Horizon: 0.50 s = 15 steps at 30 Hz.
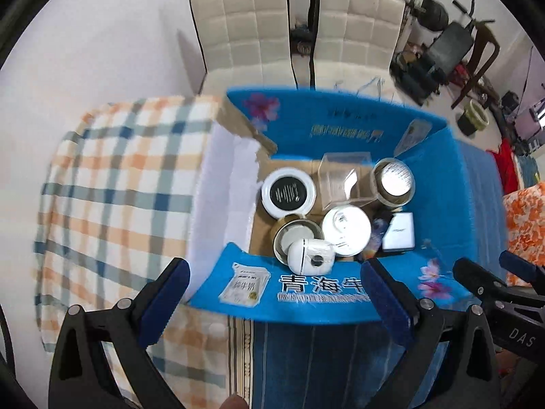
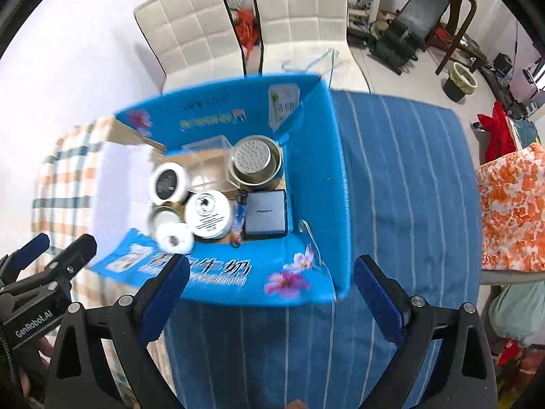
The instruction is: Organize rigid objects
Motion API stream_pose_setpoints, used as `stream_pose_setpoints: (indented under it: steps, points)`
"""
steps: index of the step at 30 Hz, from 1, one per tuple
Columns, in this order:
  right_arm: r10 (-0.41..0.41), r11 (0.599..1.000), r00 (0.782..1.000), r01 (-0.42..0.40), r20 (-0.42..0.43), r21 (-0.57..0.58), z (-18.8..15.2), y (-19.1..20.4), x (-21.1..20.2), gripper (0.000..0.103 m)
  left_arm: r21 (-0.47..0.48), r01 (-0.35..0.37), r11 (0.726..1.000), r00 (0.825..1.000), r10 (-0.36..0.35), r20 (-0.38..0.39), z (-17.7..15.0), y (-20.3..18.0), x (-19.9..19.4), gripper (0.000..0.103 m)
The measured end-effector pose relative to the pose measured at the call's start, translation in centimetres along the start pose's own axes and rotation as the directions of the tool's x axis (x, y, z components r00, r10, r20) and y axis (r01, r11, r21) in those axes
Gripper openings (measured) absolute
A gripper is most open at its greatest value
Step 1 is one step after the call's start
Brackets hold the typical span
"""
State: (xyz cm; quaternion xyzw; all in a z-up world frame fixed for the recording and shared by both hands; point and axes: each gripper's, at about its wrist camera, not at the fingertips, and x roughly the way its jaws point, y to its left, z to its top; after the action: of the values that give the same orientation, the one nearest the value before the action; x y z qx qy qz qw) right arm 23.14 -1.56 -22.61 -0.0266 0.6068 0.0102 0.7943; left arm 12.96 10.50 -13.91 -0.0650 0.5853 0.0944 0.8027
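Two white quilted chairs (image 1: 293,30) stand behind a table spread with a checked cloth (image 1: 115,177) on its left side and a blue striped cloth (image 2: 402,177) on its right. Between them sits an open blue carton (image 1: 340,116) (flaps folded out, printed with flowers). Along its left wall stand a white jar with a black lid (image 1: 289,193) and a gold tin (image 1: 293,235), with a small white egg-shaped gadget (image 1: 308,255) lying at the near edge. At centre are a clear plastic box (image 1: 344,177) and a white round tin (image 2: 208,214). Toward the right wall are a metal canister (image 2: 253,163), a lighter (image 2: 239,218) and a grey PISEN box (image 2: 266,216). Left gripper (image 1: 276,303) and right gripper (image 2: 270,294) hang above the near flap, jaws spread wide, nothing between them.
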Motion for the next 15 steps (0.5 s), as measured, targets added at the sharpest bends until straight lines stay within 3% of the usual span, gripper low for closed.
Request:
stream_pose_setpoints:
  steps: [8, 15]
  points:
    - [0.037, 0.999, 0.994, -0.036, 0.103, -0.013, -3.2, -0.6, -9.6, 0.103, 0.003, 0.010, 1.000, 0.993, -0.010, 0.119, -1.8, -0.2, -9.9, 0.103]
    - [0.065, 0.998, 0.987, -0.064, 0.147, -0.009, -5.3, -1.3, -15.8, 0.103, -0.004, 0.038, 0.999, 0.989, -0.037, 0.145, -3.6, -0.5, -14.4, 0.103]
